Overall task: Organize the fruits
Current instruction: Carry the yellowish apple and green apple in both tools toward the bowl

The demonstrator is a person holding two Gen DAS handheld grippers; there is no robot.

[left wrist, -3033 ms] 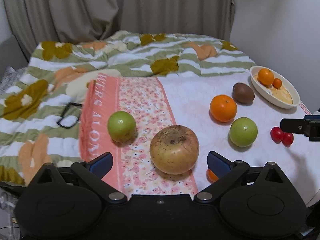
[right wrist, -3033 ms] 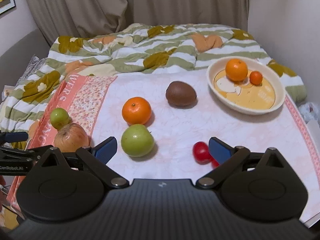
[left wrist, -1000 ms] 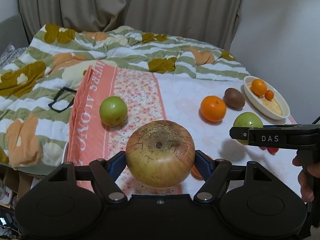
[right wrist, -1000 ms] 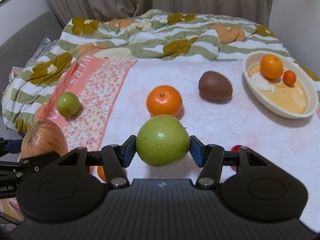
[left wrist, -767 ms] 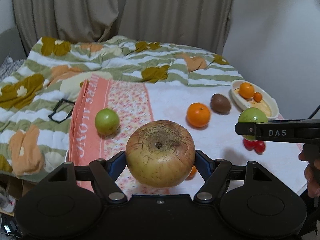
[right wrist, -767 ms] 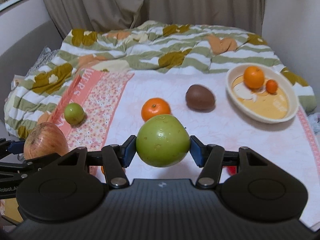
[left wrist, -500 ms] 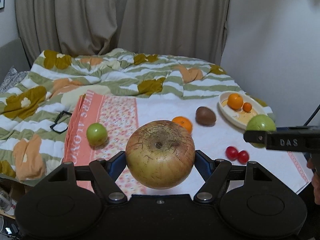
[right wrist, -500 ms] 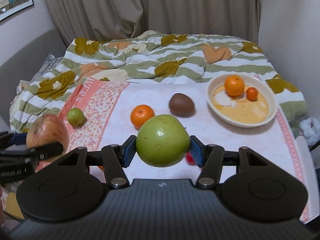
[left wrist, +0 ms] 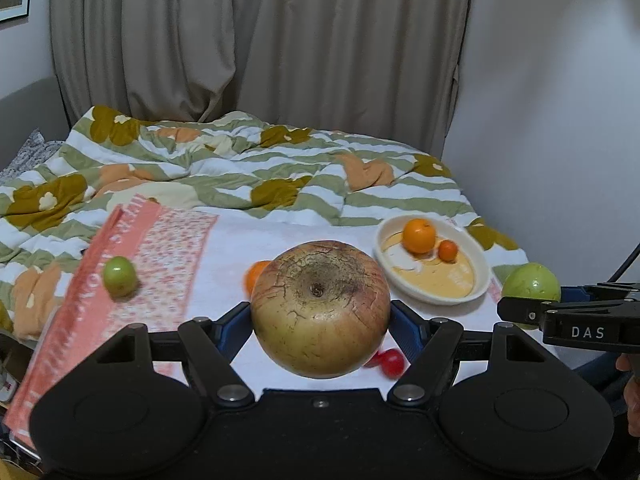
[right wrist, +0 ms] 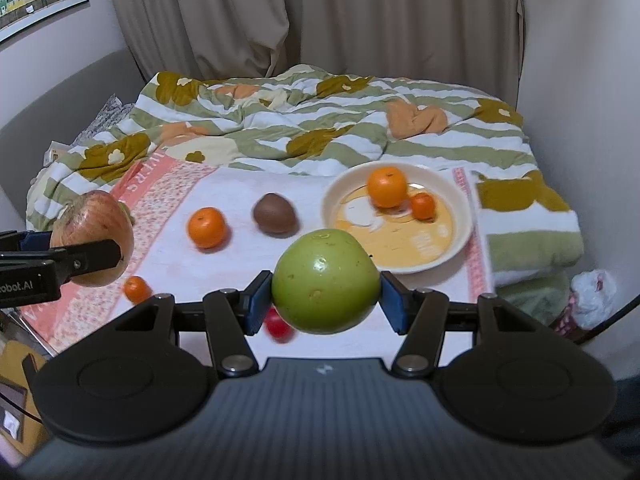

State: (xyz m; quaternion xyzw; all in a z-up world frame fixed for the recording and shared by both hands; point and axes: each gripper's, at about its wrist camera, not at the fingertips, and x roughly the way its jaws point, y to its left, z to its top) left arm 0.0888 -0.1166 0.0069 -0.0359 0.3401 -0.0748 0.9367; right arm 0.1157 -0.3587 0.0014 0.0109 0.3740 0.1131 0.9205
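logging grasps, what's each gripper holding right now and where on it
Left gripper holds the big russet apple across its widest sides, stem end facing the camera. Right gripper holds the green apple the same way, at its sides.

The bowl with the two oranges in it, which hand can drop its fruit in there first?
Probably the right. The right gripper holds the green apple just in front of the bowl. The left gripper, holding the big russet apple, is further left, above the cloth's middle.

Russet apple (left wrist: 320, 308), green apple (right wrist: 326, 281), both claw-held aloft.
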